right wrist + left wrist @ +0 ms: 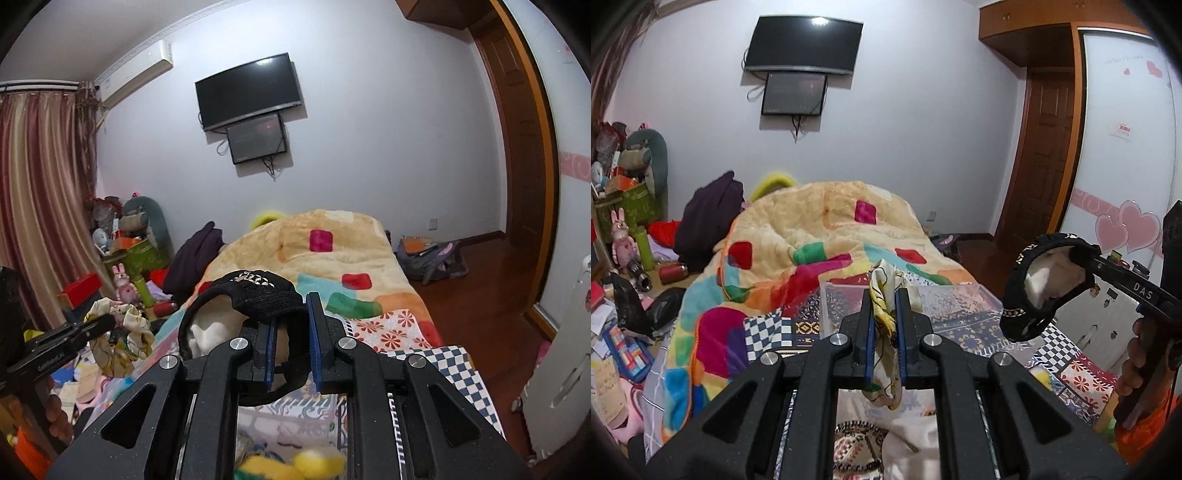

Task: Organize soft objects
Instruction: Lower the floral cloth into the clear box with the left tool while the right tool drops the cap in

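Note:
My left gripper [885, 295] is shut on a cream and yellow patterned scarf [884, 314], held up above the bed; it also shows in the right wrist view [118, 338] at the left. My right gripper [291, 302] is shut on the brim of a black hat [255, 291] with a cream lining and a chain trim. The hat [1038, 288] hangs from the right gripper [1084, 256] at the right of the left wrist view. A clear plastic box [960, 295] stands on the bed just beyond the left gripper.
A colourful patchwork blanket [820, 240] is heaped on the bed. Clutter, boxes and plush toys [624, 236] fill the floor at the left. A yellow plush [295, 461] lies below the right gripper. A wardrobe [1126, 147] and wooden door [1045, 147] stand right.

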The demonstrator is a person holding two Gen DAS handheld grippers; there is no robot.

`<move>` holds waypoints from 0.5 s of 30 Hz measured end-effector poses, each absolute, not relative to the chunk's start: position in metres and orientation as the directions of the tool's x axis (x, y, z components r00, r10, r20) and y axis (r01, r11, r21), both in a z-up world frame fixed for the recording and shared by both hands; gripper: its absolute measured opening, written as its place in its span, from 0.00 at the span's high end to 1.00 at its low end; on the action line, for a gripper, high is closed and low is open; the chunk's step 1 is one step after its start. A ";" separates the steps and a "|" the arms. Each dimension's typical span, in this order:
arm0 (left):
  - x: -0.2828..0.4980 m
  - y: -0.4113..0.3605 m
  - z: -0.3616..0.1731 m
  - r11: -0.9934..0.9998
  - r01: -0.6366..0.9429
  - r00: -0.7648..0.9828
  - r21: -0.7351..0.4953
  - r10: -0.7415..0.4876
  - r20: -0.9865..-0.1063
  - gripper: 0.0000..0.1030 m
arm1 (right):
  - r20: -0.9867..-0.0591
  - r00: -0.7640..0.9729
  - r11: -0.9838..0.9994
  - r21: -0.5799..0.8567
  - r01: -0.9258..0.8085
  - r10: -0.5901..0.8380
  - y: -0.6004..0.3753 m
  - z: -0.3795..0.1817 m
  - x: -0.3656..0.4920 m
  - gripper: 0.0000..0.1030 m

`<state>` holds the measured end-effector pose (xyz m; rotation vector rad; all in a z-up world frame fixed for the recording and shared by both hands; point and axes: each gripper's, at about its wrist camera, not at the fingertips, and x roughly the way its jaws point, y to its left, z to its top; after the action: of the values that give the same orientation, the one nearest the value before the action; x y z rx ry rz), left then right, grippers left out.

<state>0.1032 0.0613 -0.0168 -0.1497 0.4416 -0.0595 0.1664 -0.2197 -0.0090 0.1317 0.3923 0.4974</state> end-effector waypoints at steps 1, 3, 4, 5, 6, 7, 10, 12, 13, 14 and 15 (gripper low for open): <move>0.109 0.062 -0.021 0.986 0.023 0.895 -0.163 -0.093 -0.436 0.91 | -0.348 0.799 0.871 0.224 -0.438 0.491 -0.217 -0.014 0.172 0.87; 0.117 0.064 -0.027 0.985 0.018 0.884 -0.172 -0.096 -0.458 0.91 | -0.366 0.793 0.874 0.224 -0.432 0.486 -0.216 -0.020 0.175 0.87; 0.122 0.064 -0.031 0.984 0.013 0.876 -0.175 -0.096 -0.473 0.91 | -0.382 0.788 0.876 0.223 -0.428 0.482 -0.213 -0.024 0.179 0.87; 0.127 0.065 -0.035 0.984 0.010 0.869 -0.176 -0.096 -0.486 0.91 | -0.394 0.784 0.877 0.221 -0.426 0.480 -0.210 -0.027 0.181 0.87; 0.133 0.066 -0.040 0.983 0.007 0.860 -0.181 -0.098 -0.501 0.91 | -0.407 0.777 0.877 0.220 -0.426 0.480 -0.208 -0.031 0.183 0.87; 0.137 0.067 -0.043 0.983 0.004 0.852 -0.184 -0.100 -0.514 0.91 | -0.423 0.768 0.877 0.219 -0.428 0.481 -0.206 -0.034 0.186 0.87; 0.148 0.066 -0.051 0.980 0.009 0.829 -0.197 -0.117 -0.547 0.91 | -0.469 0.742 0.876 0.204 -0.436 0.478 -0.198 -0.046 0.190 0.87; 0.154 0.064 -0.056 0.979 0.016 0.817 -0.202 -0.130 -0.562 0.91 | -0.501 0.718 0.871 0.194 -0.451 0.483 -0.192 -0.051 0.193 0.87; 0.157 0.064 -0.057 0.979 0.017 0.812 -0.202 -0.131 -0.569 0.91 | -0.518 0.705 0.868 0.186 -0.460 0.485 -0.188 -0.054 0.193 0.87; 0.160 0.064 -0.060 0.980 0.016 0.804 -0.200 -0.131 -0.581 0.91 | -0.530 0.696 0.866 0.181 -0.466 0.485 -0.186 -0.056 0.194 0.87; 0.163 0.062 -0.062 0.980 0.017 0.798 -0.198 -0.133 -0.588 0.91 | -0.542 0.685 0.863 0.176 -0.473 0.486 -0.183 -0.058 0.196 0.86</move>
<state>0.1626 0.0622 -0.0615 -0.1870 0.6432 -0.0808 0.1957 -0.1834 -0.0580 0.0228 0.6139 0.5374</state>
